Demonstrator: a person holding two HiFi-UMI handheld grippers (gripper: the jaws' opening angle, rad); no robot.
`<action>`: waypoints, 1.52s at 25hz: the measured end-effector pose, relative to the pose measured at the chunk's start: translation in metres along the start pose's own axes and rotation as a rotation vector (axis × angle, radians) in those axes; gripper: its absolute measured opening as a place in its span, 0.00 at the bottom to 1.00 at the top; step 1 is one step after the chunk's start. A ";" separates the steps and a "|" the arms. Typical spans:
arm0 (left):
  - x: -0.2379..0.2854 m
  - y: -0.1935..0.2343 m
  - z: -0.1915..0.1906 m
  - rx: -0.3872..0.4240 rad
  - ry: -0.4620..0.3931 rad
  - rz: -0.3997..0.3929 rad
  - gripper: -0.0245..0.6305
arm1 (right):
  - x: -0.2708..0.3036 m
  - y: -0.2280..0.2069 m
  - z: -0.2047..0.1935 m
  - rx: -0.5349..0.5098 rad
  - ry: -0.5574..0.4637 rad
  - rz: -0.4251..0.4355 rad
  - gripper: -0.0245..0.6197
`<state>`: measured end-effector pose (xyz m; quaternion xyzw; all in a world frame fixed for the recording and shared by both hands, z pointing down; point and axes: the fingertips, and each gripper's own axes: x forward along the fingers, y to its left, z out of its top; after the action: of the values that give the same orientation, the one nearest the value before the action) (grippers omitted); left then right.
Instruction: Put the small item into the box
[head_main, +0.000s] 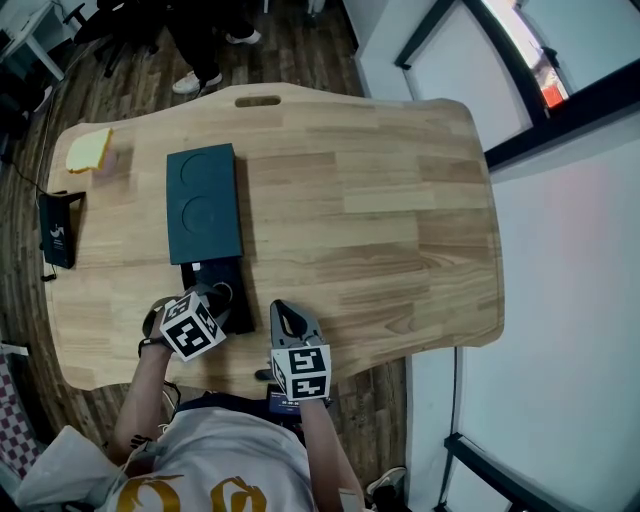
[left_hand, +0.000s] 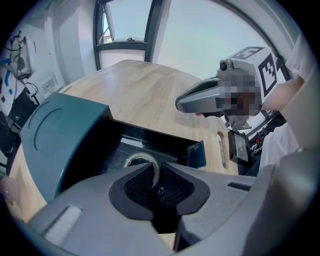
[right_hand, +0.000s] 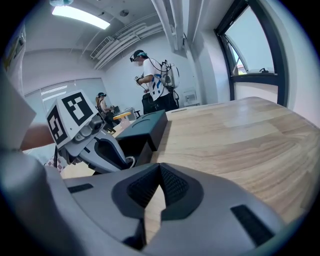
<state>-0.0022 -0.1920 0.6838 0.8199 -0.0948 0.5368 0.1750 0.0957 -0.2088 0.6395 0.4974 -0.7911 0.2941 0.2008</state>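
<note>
A dark teal box lies on the wooden table, with its black open tray pulled out toward me. My left gripper hovers over that tray, shut on a small silver ring that hangs between its pads above the black inside. The teal lid lies to the left. My right gripper sits just right of the tray, shut with nothing in it. In the right gripper view, the left gripper and the ring show beside the box.
A yellow sponge and a black device sit at the table's far left. A handle slot is cut in the far edge. People stand beyond the table. A wall with a window runs along the right.
</note>
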 end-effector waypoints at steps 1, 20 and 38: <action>0.000 0.000 0.000 0.001 0.001 0.001 0.10 | -0.001 0.000 0.000 0.000 -0.001 0.000 0.05; -0.048 0.024 0.005 -0.223 -0.298 0.038 0.14 | -0.017 0.017 0.024 -0.053 -0.046 -0.012 0.05; -0.161 0.026 -0.001 -0.449 -0.739 0.241 0.04 | -0.061 0.059 0.061 -0.130 -0.181 -0.056 0.05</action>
<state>-0.0776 -0.2209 0.5418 0.8814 -0.3599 0.1907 0.2392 0.0668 -0.1885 0.5410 0.5299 -0.8091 0.1904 0.1685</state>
